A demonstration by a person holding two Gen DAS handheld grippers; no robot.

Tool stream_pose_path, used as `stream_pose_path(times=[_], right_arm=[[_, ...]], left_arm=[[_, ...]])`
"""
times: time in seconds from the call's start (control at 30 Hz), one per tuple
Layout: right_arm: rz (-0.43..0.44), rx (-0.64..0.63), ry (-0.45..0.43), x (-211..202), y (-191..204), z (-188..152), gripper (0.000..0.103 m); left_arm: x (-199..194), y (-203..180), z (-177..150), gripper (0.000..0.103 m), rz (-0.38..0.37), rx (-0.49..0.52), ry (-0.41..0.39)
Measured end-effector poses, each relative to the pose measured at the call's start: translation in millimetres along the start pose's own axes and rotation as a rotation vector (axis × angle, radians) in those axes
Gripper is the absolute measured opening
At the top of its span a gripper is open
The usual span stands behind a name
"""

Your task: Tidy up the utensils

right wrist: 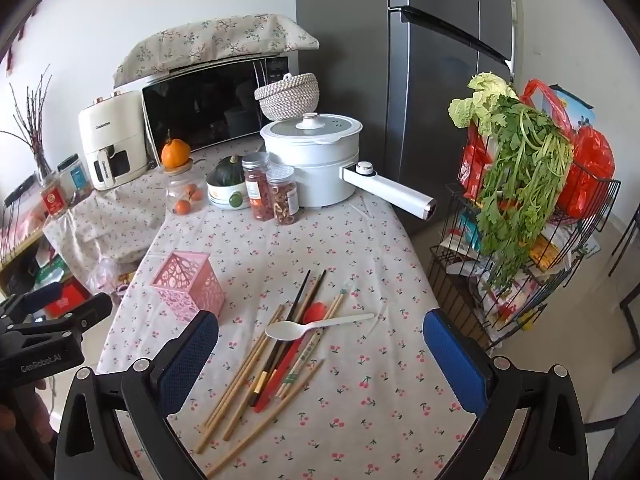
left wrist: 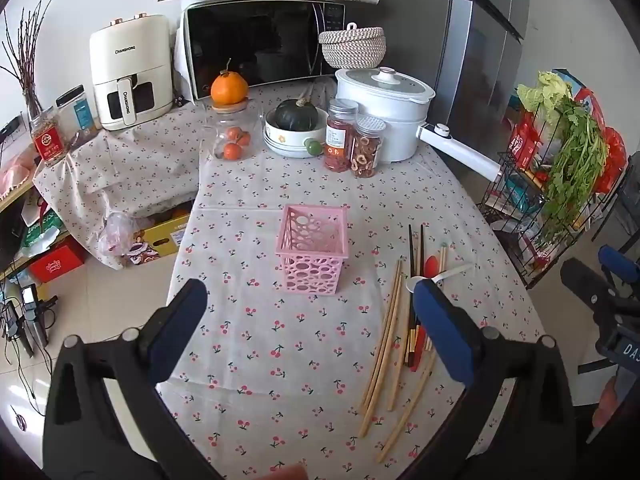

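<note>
Above the cherry tablecloth [right wrist: 360,248], two wide-open grippers and nothing picked up.

Nearest, the right gripper [right wrist: 320,356] hangs with its blue pads far apart over a messy pile of chopsticks [right wrist: 256,364], a red spoon [right wrist: 316,312] and a white spoon [right wrist: 312,327] lying across the top. The left gripper [left wrist: 310,328] is spread wide too (holding nothing). Past it stands the pink holder [left wrist: 311,249], upright and beside the pile. Farther back sit jars [left wrist: 352,140], a white pot [left wrist: 384,116] and a microwave [left wrist: 260,44].

One pink holder [left wrist: 311,251], two spoons [right wrist: 316,326], two spice jars [left wrist: 354,142], two bowls [left wrist: 294,140]
</note>
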State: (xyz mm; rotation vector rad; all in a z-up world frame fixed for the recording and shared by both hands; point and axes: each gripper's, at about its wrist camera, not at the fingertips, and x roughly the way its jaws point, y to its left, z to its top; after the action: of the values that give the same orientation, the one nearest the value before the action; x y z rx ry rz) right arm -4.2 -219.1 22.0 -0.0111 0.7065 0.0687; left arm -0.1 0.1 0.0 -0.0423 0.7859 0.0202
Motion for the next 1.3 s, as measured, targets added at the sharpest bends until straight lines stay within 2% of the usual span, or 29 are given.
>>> stream_pose_path(times=[0.27,0.37,1.03,1.3], right_arm=[[0.0,0.004,0.015,4,1,0,0.103],[-0.003,0.0,0.014,3,2,1,0.103],[-0.013,0.003,0.021,9,1,0,0.103],[-0.012,-0.015,0.026,10,6,-1,0.103]], left_arm=[[1,-8,2,0.102,0.004,0.025,0.019],[-4,1,1,0.102,-0.004,-0.011,-0.013],[-3,-4,0,0.102,0.005,0.028,-0.007],[-8,-7,1,0.102,0.031,0.045,-0.048]])
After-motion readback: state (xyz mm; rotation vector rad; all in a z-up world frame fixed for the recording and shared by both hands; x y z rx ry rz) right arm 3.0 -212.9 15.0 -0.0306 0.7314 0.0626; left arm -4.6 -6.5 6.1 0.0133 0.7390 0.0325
